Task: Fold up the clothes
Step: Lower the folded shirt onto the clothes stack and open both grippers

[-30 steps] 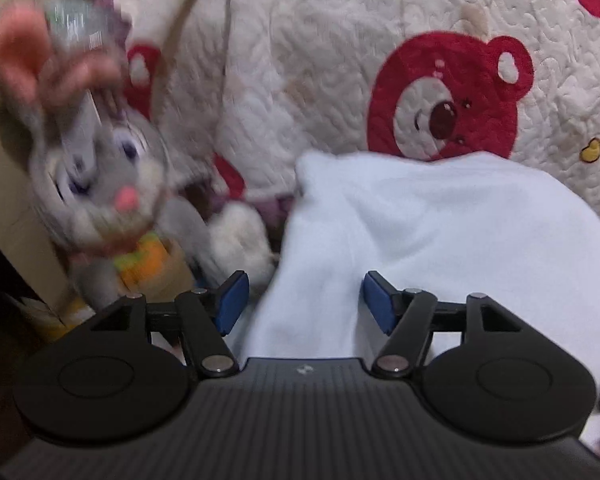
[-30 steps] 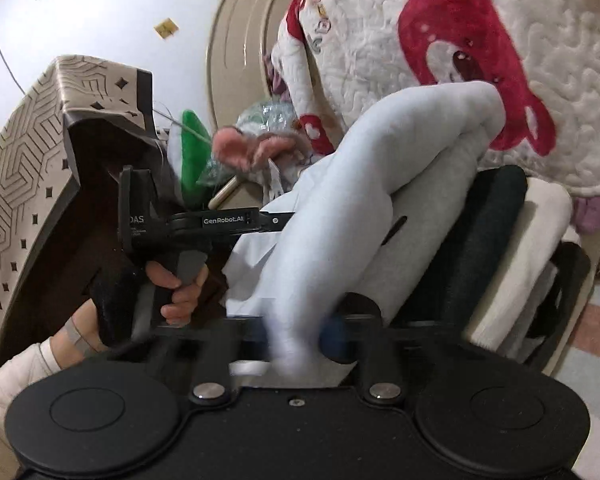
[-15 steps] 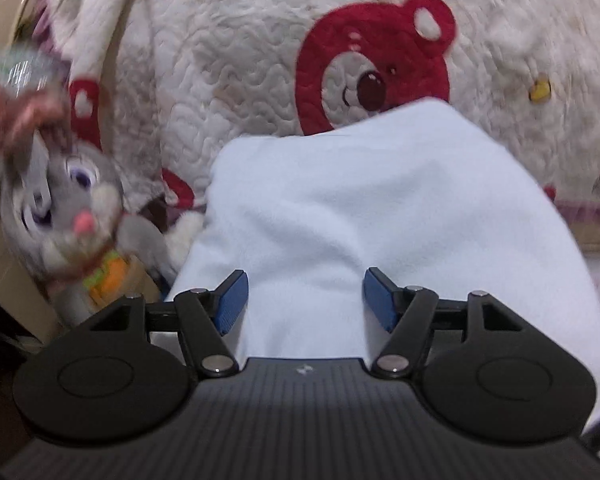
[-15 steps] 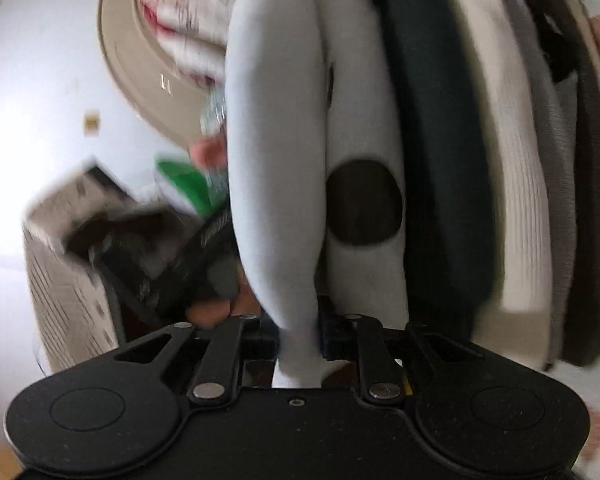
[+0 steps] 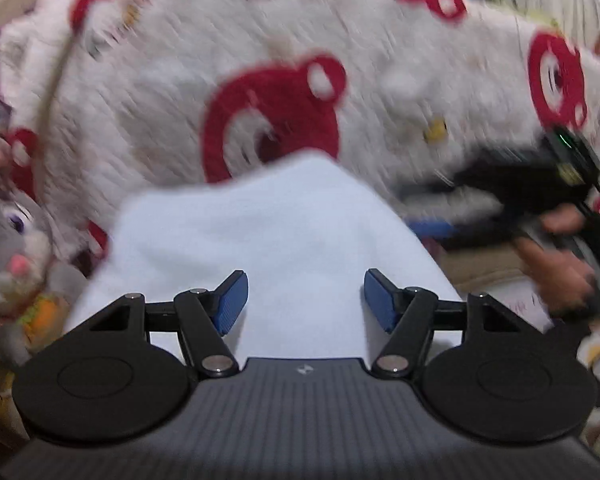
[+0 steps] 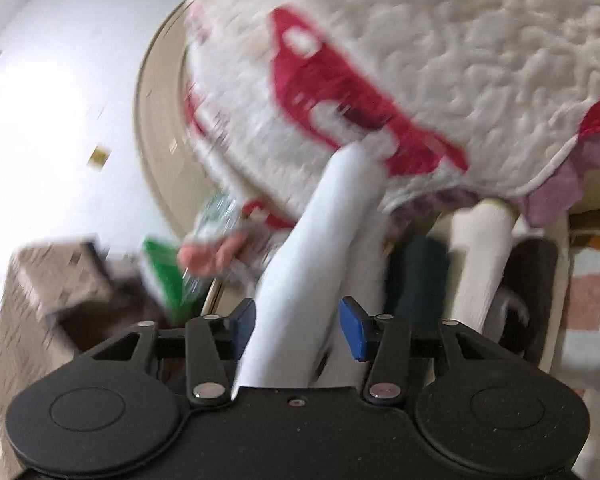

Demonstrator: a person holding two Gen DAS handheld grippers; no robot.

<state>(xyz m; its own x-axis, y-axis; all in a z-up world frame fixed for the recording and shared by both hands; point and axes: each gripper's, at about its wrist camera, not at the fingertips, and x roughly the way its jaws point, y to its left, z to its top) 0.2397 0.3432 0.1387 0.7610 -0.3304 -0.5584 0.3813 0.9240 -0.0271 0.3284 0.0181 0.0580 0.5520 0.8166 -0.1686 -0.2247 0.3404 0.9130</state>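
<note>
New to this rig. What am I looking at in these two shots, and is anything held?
There is no robot here: a person carries a handheld two-finger gripper in each hand, and a fisheye camera on each one looks forward along its blue pads.

Left view: the left gripper hovers open over a folded white garment. Behind it lies a quilt with red bears, with a grey plush rabbit at the left. The person's hand at the right edge carries the other gripper.

Right view: the right gripper has the same garment's folded edge between its pads, but its jaws are opening and no longer pinch it. Beside it is a stack of folded clothes.
</note>
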